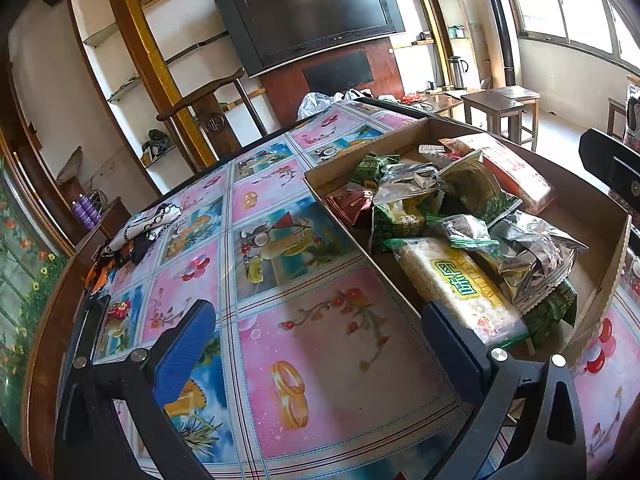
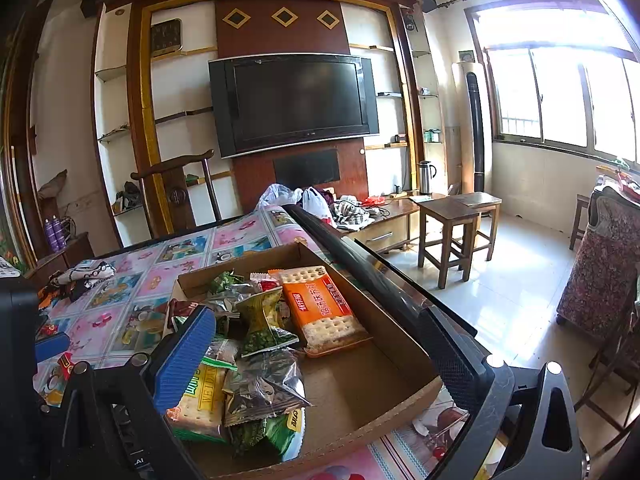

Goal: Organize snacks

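A shallow cardboard box (image 1: 612, 264) sits on the table's right side, piled with snack packets. Among them are a green-and-yellow cracker pack (image 1: 460, 284), green pea packets (image 1: 396, 216), silver foil packets (image 1: 536, 256) and an orange cracker pack (image 2: 324, 308). My left gripper (image 1: 320, 340) is open above the tablecloth, its right finger by the box's near corner, nothing between the fingers. Open and empty as well, my right gripper (image 2: 320, 356) hovers over the box (image 2: 360, 384), its blue left pad (image 2: 186, 356) above the packets. One small red snack (image 1: 119, 309) lies loose on the table's left.
The round table (image 1: 280, 208) has a colourful picture tablecloth and a dark raised rim (image 2: 360, 256). A patterned cloth bundle (image 1: 148, 220) lies at its far left. Behind stand a wooden chair (image 2: 176, 192), a wall TV (image 2: 296, 104) and wooden stools (image 2: 456, 224).
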Tool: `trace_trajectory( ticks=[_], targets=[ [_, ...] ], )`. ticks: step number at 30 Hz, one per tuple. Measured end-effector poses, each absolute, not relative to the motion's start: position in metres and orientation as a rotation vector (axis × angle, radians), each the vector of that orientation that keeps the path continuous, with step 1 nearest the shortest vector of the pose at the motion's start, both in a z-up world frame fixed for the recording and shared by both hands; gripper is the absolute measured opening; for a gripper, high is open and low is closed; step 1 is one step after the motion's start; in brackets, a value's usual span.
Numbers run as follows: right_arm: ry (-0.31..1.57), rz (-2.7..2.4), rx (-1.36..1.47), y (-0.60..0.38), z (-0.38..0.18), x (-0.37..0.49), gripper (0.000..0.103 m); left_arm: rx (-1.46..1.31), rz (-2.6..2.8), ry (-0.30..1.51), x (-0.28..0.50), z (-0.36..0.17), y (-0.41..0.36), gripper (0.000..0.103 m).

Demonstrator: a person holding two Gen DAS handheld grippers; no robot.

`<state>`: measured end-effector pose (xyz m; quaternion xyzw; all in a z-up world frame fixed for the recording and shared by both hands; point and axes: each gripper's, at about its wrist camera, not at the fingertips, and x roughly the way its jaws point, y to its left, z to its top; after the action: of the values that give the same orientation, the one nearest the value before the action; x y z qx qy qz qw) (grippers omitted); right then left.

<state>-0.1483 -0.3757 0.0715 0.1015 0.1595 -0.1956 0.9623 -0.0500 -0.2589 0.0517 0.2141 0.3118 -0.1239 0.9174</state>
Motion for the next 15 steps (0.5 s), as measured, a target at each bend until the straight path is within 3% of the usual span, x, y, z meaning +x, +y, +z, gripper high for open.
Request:
trace_trajectory(
  ticks=[15],
  targets=[
    [0.323,-0.396,0.205,-0.3757,0.0722,-0.1478,0.102,0.454,-0.244,0.626,-0.0527,0.0521,-0.2529,0.102]
  ],
)
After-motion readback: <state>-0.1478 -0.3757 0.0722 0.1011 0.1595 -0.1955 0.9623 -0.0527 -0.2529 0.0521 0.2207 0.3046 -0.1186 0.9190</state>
